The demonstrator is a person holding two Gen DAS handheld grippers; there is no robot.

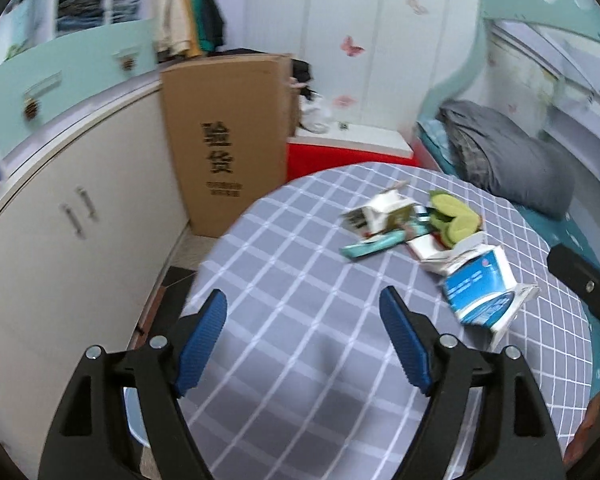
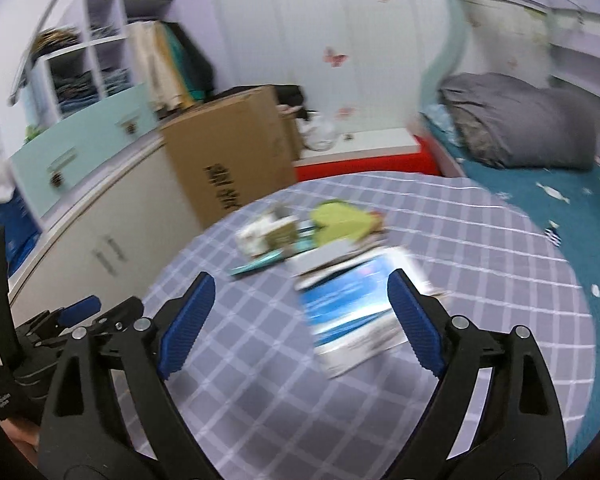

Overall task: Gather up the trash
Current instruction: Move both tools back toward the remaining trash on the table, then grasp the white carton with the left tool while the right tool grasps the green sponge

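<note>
A round table with a grey checked cloth carries a heap of trash. In it lie a crushed blue-and-white box, a torn white carton, a teal wrapper and a lime-green packet. My left gripper hangs open above bare cloth, to the left of the heap and nearer me. Nothing sits between its blue pads. My right gripper is open too, above the near end of the blue-and-white box, apart from it. Both views are motion-blurred.
A tall cardboard box stands on the floor behind the table, beside a white cabinet. A red-and-white low unit lies behind. A bed with a grey duvet and teal sheet borders the table's right.
</note>
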